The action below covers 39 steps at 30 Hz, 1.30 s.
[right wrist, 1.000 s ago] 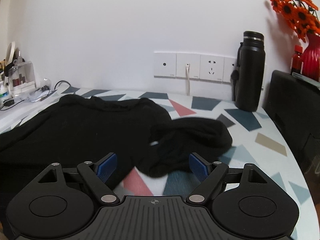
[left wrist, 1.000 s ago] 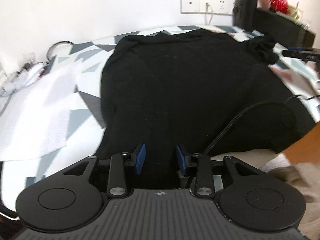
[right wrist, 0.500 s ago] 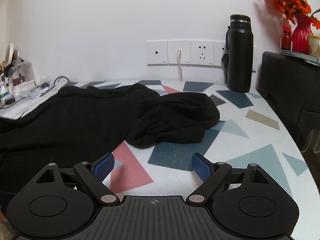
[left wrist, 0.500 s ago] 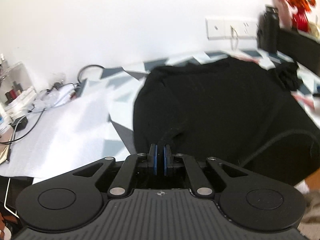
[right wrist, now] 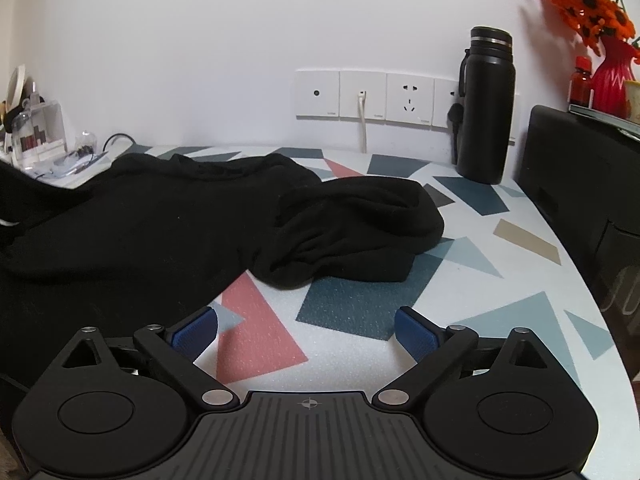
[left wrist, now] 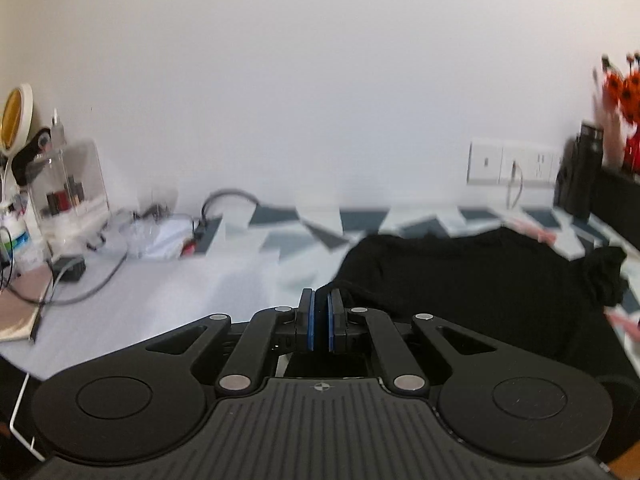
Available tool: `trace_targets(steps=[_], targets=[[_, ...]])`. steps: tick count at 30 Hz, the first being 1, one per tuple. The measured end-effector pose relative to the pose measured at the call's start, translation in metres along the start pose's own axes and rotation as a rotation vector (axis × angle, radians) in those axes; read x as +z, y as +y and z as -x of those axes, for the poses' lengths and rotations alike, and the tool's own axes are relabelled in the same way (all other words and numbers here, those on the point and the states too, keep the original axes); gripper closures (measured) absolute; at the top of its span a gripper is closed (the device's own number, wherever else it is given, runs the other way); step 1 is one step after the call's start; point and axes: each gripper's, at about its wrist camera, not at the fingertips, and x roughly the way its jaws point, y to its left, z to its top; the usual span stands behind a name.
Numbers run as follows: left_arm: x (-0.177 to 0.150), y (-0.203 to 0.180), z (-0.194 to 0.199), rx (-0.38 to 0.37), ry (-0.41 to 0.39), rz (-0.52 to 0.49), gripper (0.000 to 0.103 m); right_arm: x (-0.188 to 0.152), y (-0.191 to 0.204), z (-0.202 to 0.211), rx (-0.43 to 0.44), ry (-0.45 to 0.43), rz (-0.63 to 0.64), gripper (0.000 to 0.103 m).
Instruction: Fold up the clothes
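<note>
A black long-sleeved garment (left wrist: 480,280) lies spread on the patterned table (left wrist: 304,220). My left gripper (left wrist: 319,304) is shut on the black garment's edge, a fold of cloth pinched between the blue pads and lifted a little. In the right wrist view the same black garment (right wrist: 140,232) covers the left half of the table, with a bunched sleeve (right wrist: 360,224) lying to its right. My right gripper (right wrist: 306,330) is open just above the bare table in front of that sleeve, with nothing between its fingers.
A black flask (right wrist: 485,106) stands by the wall sockets (right wrist: 384,96). A black box (right wrist: 576,168) with a red vase of orange flowers (right wrist: 612,60) is at the right. Cables, a clear organiser (left wrist: 68,184) and clutter fill the left end. White foam sheet (left wrist: 180,292) lies beside the garment.
My left gripper closed on the garment's edge and has swung left and up with it, the view now showing more wall. My right gripper drew back and dropped lower, staying open.
</note>
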Motion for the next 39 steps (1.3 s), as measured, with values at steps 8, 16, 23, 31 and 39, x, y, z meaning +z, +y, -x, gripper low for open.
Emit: trace_targets(steps=[8, 16, 23, 31, 39], targets=[[0.036, 0.009, 0.003, -0.016, -0.133, 0.025, 0.097, 0.003, 0.005, -0.003, -0.025, 0.002, 0.006, 0.006], [0.066, 0.021, -0.013, -0.037, -0.212, 0.070, 0.097, 0.006, 0.012, -0.008, -0.022, 0.006, -0.025, 0.005], [0.085, 0.028, -0.057, 0.024, -0.260, 0.040, 0.097, 0.008, 0.020, -0.014, -0.050, 0.006, -0.029, 0.005], [0.076, 0.017, -0.167, -0.031, -0.112, -0.020, 0.096, 0.007, 0.021, -0.021, -0.102, 0.020, -0.050, 0.005], [0.028, -0.034, -0.242, -0.255, 0.167, -0.140, 0.096, 0.005, 0.023, -0.024, -0.134, 0.029, -0.049, 0.005]])
